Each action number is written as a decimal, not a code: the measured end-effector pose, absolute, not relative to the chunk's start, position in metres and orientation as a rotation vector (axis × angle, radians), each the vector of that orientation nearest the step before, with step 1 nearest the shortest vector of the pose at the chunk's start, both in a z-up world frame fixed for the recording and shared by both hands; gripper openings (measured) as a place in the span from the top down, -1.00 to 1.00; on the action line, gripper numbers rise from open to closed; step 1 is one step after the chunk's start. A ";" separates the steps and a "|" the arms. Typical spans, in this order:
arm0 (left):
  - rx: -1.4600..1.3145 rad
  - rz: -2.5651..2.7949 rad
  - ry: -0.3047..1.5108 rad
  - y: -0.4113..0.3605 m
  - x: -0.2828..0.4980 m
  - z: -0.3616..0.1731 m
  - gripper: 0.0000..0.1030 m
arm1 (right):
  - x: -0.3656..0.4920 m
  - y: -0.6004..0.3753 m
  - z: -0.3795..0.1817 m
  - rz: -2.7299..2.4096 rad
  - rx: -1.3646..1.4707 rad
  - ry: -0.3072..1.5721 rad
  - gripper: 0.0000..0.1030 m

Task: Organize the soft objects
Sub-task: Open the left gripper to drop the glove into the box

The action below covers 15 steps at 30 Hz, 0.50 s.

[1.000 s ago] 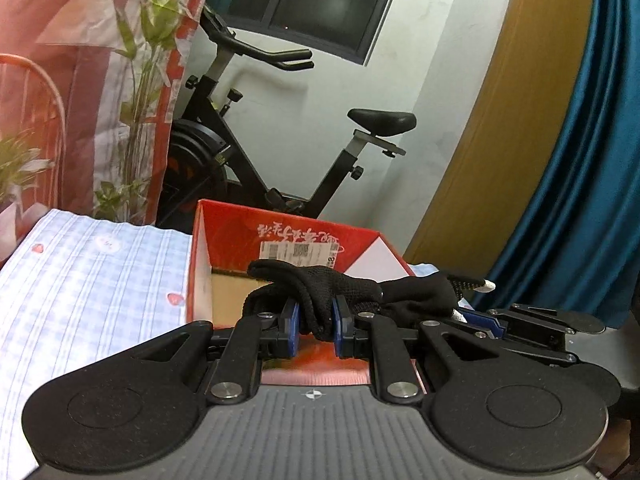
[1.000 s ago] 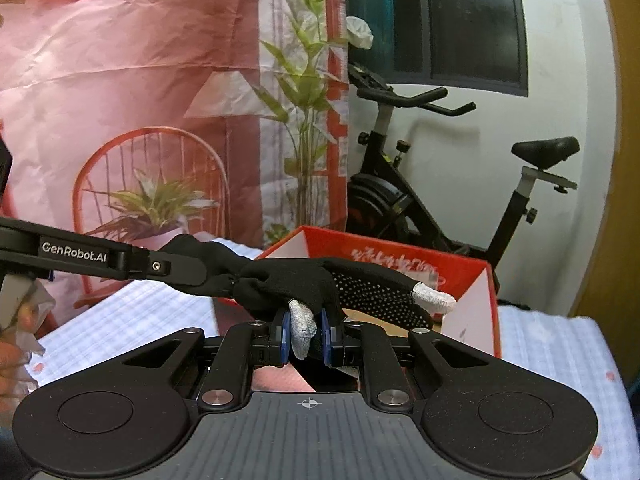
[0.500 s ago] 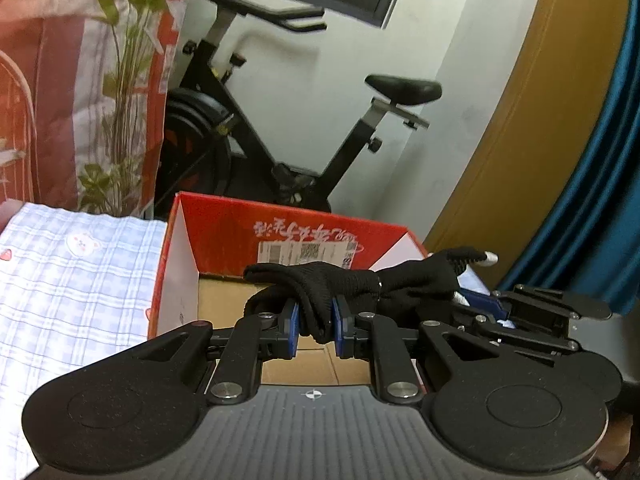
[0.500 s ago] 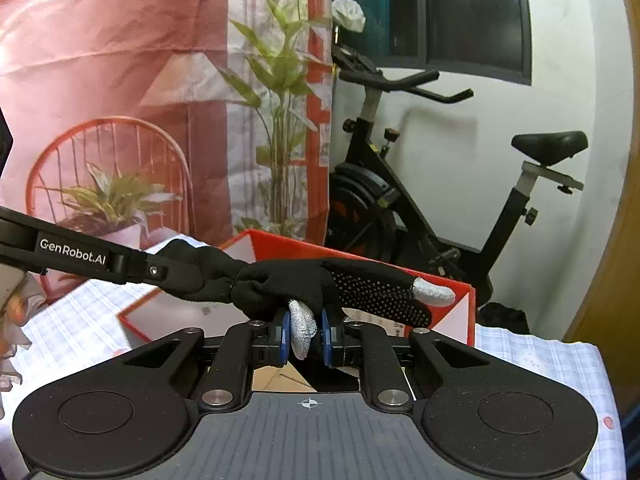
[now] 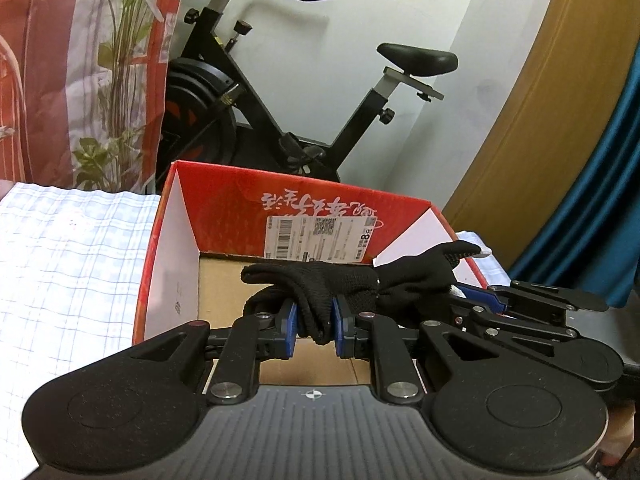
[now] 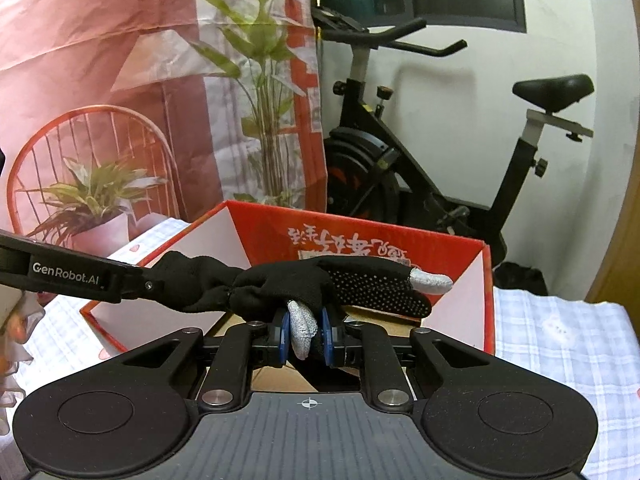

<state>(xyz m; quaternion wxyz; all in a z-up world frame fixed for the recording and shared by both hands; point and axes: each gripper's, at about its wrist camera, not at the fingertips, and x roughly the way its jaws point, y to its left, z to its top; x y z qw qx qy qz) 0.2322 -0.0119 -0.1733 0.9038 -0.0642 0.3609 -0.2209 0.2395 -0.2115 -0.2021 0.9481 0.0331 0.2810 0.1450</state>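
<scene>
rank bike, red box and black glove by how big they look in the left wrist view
1. bike, though it stands farther back, so it is bigger than it looks
2. red box
3. black glove, smallest though nearest the camera

You are working in a room of a home. Behind the red cardboard box (image 5: 304, 216) stands a black exercise bike (image 5: 288, 92) against a white wall. Left of the box lies a checked cloth (image 5: 76, 264), with a printed plant-and-chair backdrop (image 6: 100, 92) behind it. Right of the box hang a teal curtain (image 5: 600, 184) and a wooden panel (image 5: 532, 112).
</scene>
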 end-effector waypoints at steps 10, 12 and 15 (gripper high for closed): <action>-0.090 -0.455 0.767 -0.014 0.230 -0.178 0.45 | 0.240 -0.209 -0.212 0.281 0.088 0.631 0.61; -0.064 -0.449 0.766 -0.014 0.227 -0.176 -0.02 | 0.237 -0.208 -0.212 0.259 0.077 0.638 0.55; -0.060 -0.447 0.752 -0.009 0.220 -0.172 -0.08 | 0.231 -0.208 -0.210 0.213 0.062 0.647 0.45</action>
